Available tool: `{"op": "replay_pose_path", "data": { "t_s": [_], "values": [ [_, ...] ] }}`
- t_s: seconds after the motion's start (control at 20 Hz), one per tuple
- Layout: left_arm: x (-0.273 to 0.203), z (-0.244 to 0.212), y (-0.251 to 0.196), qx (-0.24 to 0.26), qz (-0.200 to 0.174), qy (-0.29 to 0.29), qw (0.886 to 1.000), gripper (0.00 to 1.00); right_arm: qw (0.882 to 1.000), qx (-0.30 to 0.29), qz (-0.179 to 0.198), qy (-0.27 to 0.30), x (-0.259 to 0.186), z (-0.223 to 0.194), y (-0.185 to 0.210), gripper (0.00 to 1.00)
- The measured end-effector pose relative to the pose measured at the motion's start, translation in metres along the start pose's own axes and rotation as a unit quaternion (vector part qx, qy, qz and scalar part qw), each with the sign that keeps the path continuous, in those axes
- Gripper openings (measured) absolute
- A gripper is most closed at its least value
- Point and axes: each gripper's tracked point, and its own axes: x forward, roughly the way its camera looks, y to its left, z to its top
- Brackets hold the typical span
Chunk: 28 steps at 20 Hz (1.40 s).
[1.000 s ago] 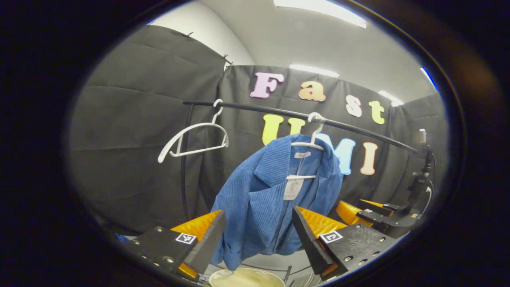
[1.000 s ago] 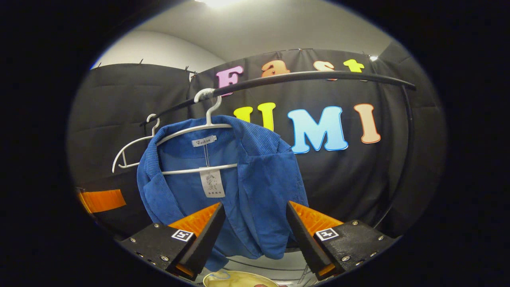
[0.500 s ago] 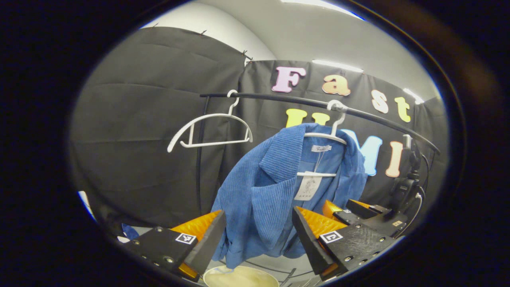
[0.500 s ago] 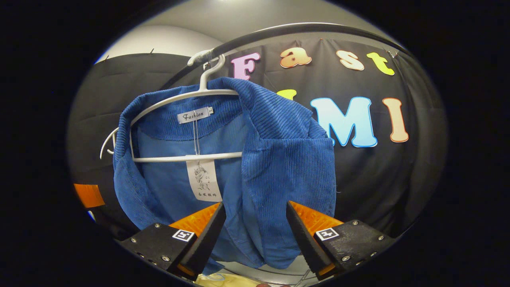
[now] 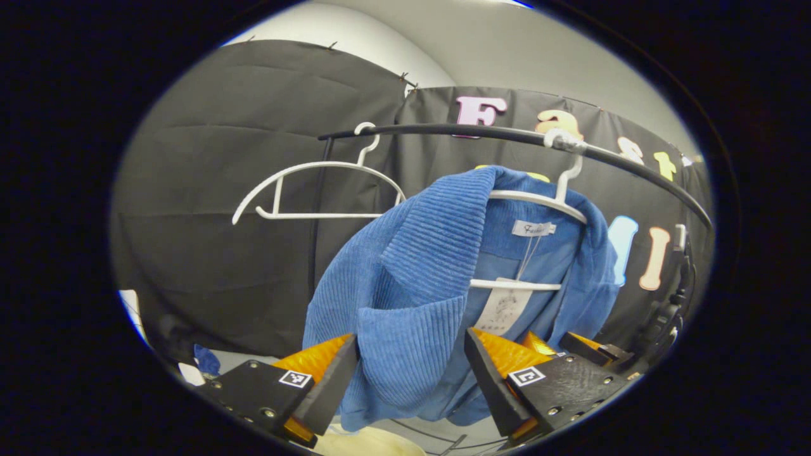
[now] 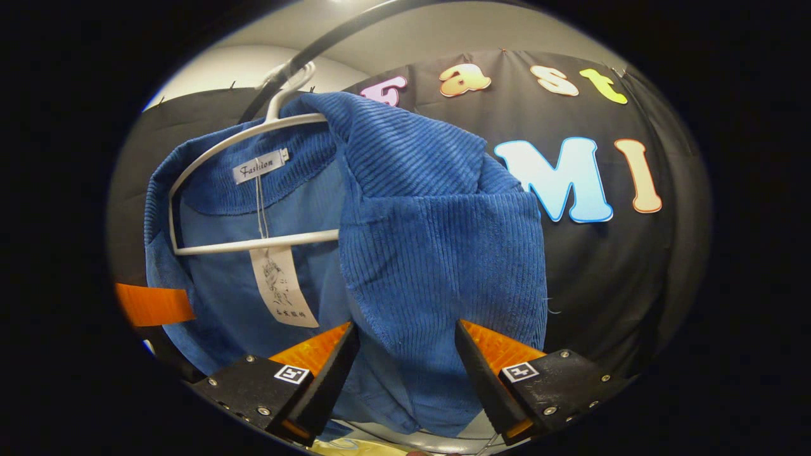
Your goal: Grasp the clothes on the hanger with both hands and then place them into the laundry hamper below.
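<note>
The left gripper [image 5: 412,370] has its fingers spread wide apart, with the front panel of a blue corduroy jacket [image 5: 418,297] hanging in the gap between them; neither finger visibly presses on the cloth. The right gripper [image 6: 405,367] is likewise spread wide, with the jacket's [image 6: 437,253] other front panel hanging in its gap, and whether the fingers touch the fabric cannot be told. In the left gripper view, the right gripper [image 5: 592,345] shows low on the far side of the jacket.

The jacket hangs open on a white plastic hanger [image 5: 538,199], its collar folded over the hanger's shoulders. A small woven label sits inside the neck, and a paper tag [image 6: 282,288] dangles on a thread past the hanger's crossbar [image 6: 253,244]. The hanger's hook rests on a black clothes rail [image 5: 456,132] that runs across in front of the black cloth wall. A second white hanger [image 5: 317,190], bare, hangs on the same rail, beside the jacket.

Below the jacket's hem, at the bottom edge of the left gripper view, a pale cream rounded shape [image 5: 374,442] shows, probably the laundry hamper's rim.
</note>
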Motion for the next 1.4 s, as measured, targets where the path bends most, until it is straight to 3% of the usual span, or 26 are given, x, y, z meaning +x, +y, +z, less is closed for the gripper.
{"op": "replay_pose_path", "data": {
  "t_s": [0.1,0.15,0.3,0.4,0.5,0.55,0.6,0.75,0.85,1.1,1.2,1.35,1.4],
  "values": [
    [0.007,0.003,0.007,0.002,0.03,-0.011,0.999,0.96,1.0,-0.003,0.009,-0.001,0.008,-0.001,0.002,0.94],
    [0.008,0.003,0.008,0.001,0.03,-0.013,0.999,1.0,1.0,-0.004,0.011,-0.001,0.009,-0.001,0.002,0.94],
    [0.01,0.004,0.008,-0.011,0.021,-0.017,1.0,0.66,1.0,0.001,0.019,-0.002,0.018,0.003,0.002,0.92],
    [0.018,0.005,0.004,-0.009,0.016,-0.022,1.0,0.43,1.0,0.001,0.026,-0.003,0.027,0.008,-0.004,0.84],
    [0.019,0.004,-0.002,-0.009,0.008,-0.023,1.0,0.2,0.999,0.005,0.035,-0.002,0.03,0.011,-0.007,0.68],
    [0.018,0.004,-0.006,-0.014,-0.006,-0.023,1.0,0.08,0.999,0.009,0.042,-0.002,0.029,0.012,-0.007,0.55],
    [0.014,0.006,-0.01,-0.018,-0.02,-0.026,0.999,0.12,0.999,0.012,0.049,-0.002,0.029,0.014,-0.006,0.42],
    [0.003,0.007,-0.017,-0.016,-0.053,-0.036,0.998,0.08,0.998,0.018,0.058,-0.007,0.019,0.016,-0.009,0.02],
    [0.006,0.004,-0.023,-0.011,-0.068,-0.032,0.997,0.17,0.997,0.018,0.076,-0.003,0.015,0.016,-0.007,0.0],
    [0.014,0.003,-0.024,-0.013,-0.071,-0.036,0.997,0.12,0.997,0.005,0.078,-0.002,0.01,0.015,-0.01,0.0],
    [0.018,0.002,-0.016,-0.016,-0.055,-0.039,0.998,0.16,0.997,0.007,0.079,-0.001,0.007,0.014,-0.007,0.0],
    [0.021,0.001,-0.021,-0.023,-0.065,-0.041,0.997,0.16,0.996,0.002,0.086,0.001,0.0,0.012,-0.002,0.0],
    [0.024,0.001,-0.017,-0.031,-0.057,-0.039,0.997,0.11,0.996,-0.001,0.087,0.001,-0.003,0.012,-0.001,0.0]
  ]
}}
